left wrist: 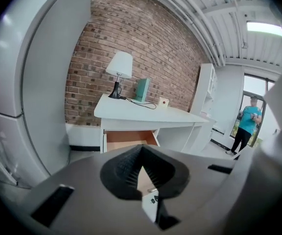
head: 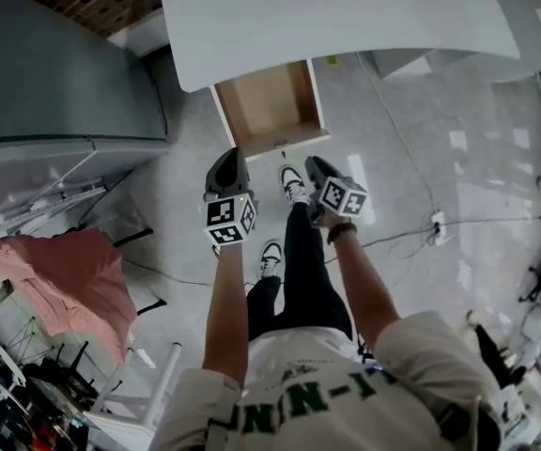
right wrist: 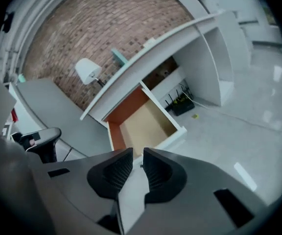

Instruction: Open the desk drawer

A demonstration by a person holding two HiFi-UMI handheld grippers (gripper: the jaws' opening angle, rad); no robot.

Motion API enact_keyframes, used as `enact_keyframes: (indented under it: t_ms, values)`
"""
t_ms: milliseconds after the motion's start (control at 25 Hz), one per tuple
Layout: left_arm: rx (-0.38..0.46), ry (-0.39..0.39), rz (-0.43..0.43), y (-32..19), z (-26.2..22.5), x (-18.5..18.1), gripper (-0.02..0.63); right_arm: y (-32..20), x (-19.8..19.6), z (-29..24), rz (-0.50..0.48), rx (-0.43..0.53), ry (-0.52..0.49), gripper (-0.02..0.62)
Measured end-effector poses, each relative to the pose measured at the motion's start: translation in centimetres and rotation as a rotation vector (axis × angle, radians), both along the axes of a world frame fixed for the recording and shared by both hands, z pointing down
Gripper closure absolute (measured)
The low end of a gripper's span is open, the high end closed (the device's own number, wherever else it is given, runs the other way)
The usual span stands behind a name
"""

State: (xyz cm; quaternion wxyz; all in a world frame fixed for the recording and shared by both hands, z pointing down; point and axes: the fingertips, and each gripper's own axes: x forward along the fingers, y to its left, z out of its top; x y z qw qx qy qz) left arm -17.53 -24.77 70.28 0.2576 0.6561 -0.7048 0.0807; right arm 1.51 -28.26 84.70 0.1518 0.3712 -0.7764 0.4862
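While drawer [head: 270,106] is seen pulled out from under white desk [head: 346,17], wooden inside bared, left gripper [head: 231,158] is held near its front, jaws pressed together, nothing gripped. Right gripper [head: 316,164] is held alongside, jaws parted narrowly, nothing caught between.

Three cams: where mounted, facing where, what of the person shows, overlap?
Head view: on the head, steeply down at the open white wood-lined drawer; forearms, legs, left gripper, right gripper show.
Left gripper view: on that gripper, forward at the white desk; shut fingers show.
Right gripper view: on that gripper, down into the drawer; parted, empty fingers show.
Shared: drawer and desk, all three.
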Motion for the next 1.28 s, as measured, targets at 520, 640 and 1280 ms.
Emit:
enact_keyframes:
  t_ms: [520,640,1280]
  values:
    - [0.102,-0.112,0.04,2.3,-13.8,-0.1,0.612,-1.4,-1.0,-22.0,-0.082,0.492,0.177,0.549]
    - [0.157,-0.16,0.037,3.2,-17.7,-0.5,0.612,-0.5,-2.2,-27.9,-0.099,0.613,0.178,0.549]
    - [0.325,-0.259,0.036,7.4,-28.2,-2.1,0.612,3.0,-4.7,-42.7,-0.037,0.908,0.216,0.592]
